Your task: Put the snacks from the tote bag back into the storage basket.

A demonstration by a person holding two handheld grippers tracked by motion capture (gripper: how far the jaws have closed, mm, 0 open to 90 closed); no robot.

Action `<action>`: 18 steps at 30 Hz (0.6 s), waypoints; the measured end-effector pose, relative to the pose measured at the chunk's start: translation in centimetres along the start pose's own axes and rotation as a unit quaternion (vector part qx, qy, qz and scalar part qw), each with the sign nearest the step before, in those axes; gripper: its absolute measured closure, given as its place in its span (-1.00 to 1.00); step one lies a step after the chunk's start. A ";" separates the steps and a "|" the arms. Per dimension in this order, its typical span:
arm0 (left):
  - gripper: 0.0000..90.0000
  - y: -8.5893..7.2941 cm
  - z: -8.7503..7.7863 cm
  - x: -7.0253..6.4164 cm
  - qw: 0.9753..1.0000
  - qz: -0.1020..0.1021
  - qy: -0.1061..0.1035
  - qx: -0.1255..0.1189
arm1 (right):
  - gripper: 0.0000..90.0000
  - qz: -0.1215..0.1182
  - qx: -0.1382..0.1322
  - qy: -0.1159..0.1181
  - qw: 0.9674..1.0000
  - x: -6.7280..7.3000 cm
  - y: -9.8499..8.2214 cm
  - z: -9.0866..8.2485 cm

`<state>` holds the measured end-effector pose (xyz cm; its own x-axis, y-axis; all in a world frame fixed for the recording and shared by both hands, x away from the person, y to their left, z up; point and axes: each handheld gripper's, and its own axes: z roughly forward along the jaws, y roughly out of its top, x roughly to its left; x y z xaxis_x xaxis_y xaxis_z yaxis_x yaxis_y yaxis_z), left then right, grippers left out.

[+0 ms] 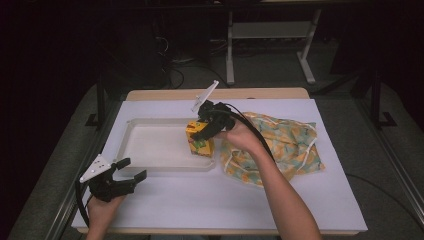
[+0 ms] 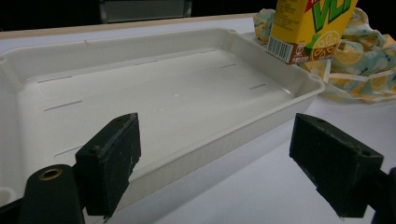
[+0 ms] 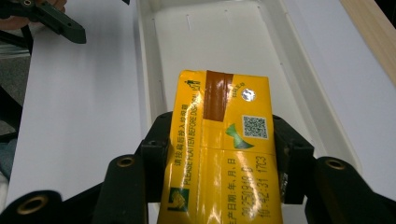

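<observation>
Nearest you, at about seven o'clock on the table point(image 1: 200, 200), your left tool point(image 1: 131, 170) rests with its jaws spread wide and nothing between them, aimed at the near wall of the white tray point(image 1: 150, 165). Farther in, near the table's centre, your right tool point(image 1: 200, 131) pinches the yellow lemon tea carton point(image 1: 199, 142) by its two sides and holds it above the tray's three o'clock end, tipped slightly. Just beyond the carton, at three o'clock, the lemon-print drawstring bag point(image 1: 280, 145) lies crumpled on the table.
</observation>
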<state>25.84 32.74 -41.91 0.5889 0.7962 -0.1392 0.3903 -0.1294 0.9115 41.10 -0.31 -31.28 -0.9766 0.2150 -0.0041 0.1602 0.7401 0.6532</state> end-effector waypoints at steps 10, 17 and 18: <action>-0.64 0.0 0.0 0.1 1.000 0.002 0.000 0.003 | 0.09 -0.003 0.003 0.008 1.000 -0.2 0.2 1.2; -0.64 0.0 0.0 0.1 1.000 0.000 -0.002 0.003 | 0.09 -0.007 0.000 0.013 1.000 -0.2 0.5 2.0; -0.64 0.0 0.0 0.1 1.000 0.000 -0.002 0.004 | 0.09 -0.008 0.000 0.012 1.000 -0.2 0.6 2.1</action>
<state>25.87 32.79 -41.96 0.5919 0.7937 -0.1405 0.3955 -0.1341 0.9086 41.70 1.42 -32.46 -0.9822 0.1879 0.0032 0.1444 0.7437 0.6528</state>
